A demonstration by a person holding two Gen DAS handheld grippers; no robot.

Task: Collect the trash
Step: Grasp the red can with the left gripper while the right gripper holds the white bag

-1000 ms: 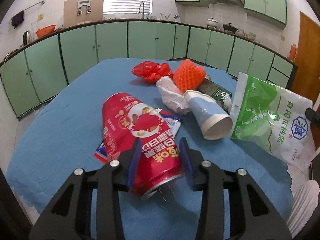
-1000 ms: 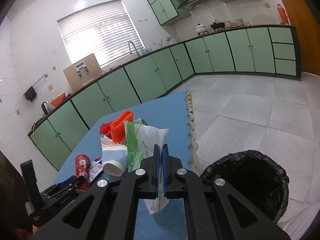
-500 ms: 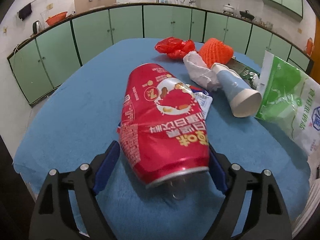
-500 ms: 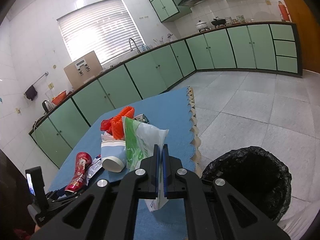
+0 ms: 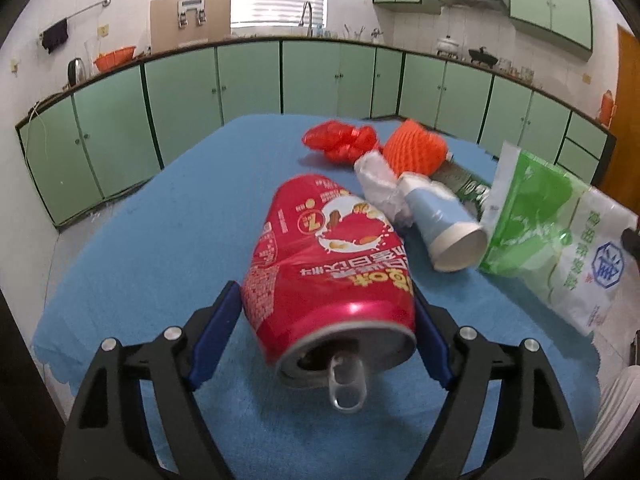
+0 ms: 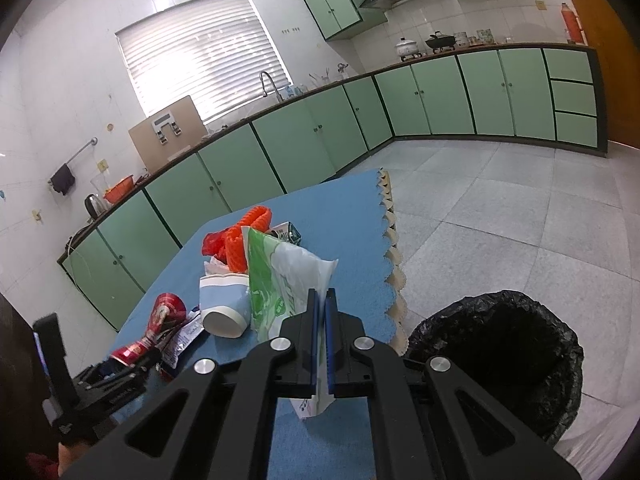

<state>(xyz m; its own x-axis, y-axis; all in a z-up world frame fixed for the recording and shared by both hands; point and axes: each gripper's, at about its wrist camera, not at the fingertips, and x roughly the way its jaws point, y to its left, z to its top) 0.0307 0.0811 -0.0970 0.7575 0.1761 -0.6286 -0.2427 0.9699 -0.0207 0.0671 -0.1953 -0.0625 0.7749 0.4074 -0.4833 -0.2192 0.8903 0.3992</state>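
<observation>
Here the dented red can (image 5: 328,264) lies on its side on the blue worktop (image 5: 168,248), its open top and pull tab turned toward the left wrist camera, and the left tongs (image 5: 329,332) pinch it, one blue pad pressed against each flank near the top rim. Just past the can a crumpled white wrapper (image 5: 378,184) and a blue-and-white paper cup (image 5: 440,220) lie together, the cup tipped over with its mouth facing the camera. Behind them sit an orange foam net (image 5: 416,150) and a red plastic bag (image 5: 340,142), with a green carton (image 5: 464,188) partly hidden beyond the cup. To the right, a green-and-white plastic bag (image 6: 280,280) with printed characters stands lifted off the worktop: the right tongs (image 6: 320,340) are pressed together on its lower edge, the film caught between the two blue pads. A flat printed packet (image 6: 186,334) shows beside the can in the right wrist view. Below the worktop's scalloped edge, on the tiled floor (image 6: 500,200), a bin lined with a black bag (image 6: 500,356) stands open, close to the right tongs. Green cabinets (image 5: 248,80) line the walls behind.
</observation>
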